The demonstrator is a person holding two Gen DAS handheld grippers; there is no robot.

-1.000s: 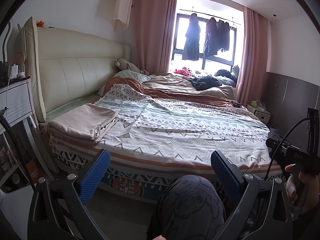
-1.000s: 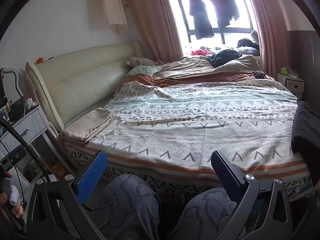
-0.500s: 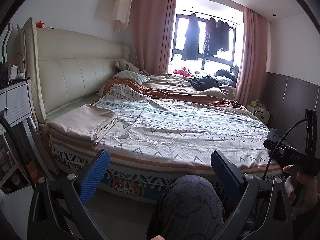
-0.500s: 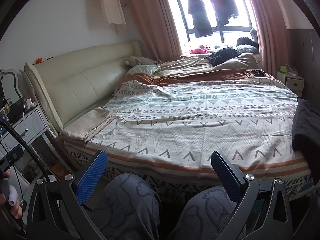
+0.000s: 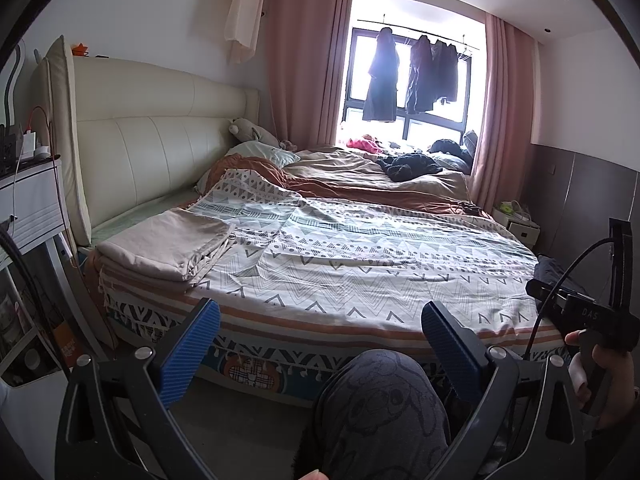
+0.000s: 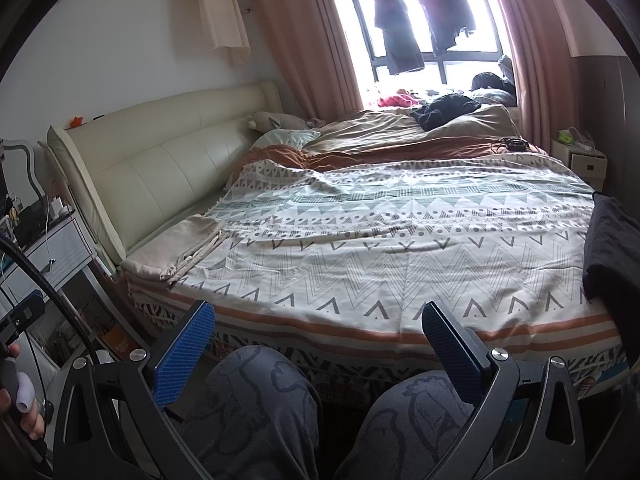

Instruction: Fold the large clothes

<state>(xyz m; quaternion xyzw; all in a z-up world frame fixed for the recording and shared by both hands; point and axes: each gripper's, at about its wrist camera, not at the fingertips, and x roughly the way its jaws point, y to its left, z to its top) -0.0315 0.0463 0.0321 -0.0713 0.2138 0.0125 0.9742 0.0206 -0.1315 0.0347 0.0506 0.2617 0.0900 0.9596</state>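
A folded beige cloth (image 5: pixel 168 246) (image 6: pixel 176 248) lies on the near left corner of the bed. A dark garment (image 6: pixel 610 248) hangs over the bed's right corner; its edge (image 5: pixel 554 270) shows in the left wrist view. My left gripper (image 5: pixel 320 344) stands open with nothing between its blue pads, held short of the bed's near edge above a person's knee (image 5: pixel 380 408). My right gripper (image 6: pixel 318 340) is open too and holds nothing, above both knees (image 6: pixel 260 400). The right gripper's body (image 5: pixel 580 312), held in a hand, appears in the left wrist view.
The bed carries a patterned cover (image 5: pixel 380 256) with a brown duvet (image 5: pixel 380 172) and dark clothes (image 5: pixel 408 166) beyond. A cream headboard (image 5: pixel 160 148) runs along the left. A white side unit (image 5: pixel 28 208) stands at left and a nightstand (image 6: pixel 584 158) at far right. Clothes hang at the window (image 5: pixel 412 72).
Both views have drifted very slightly; the right gripper's body has dropped a little in the left wrist view. Both grippers stay open.
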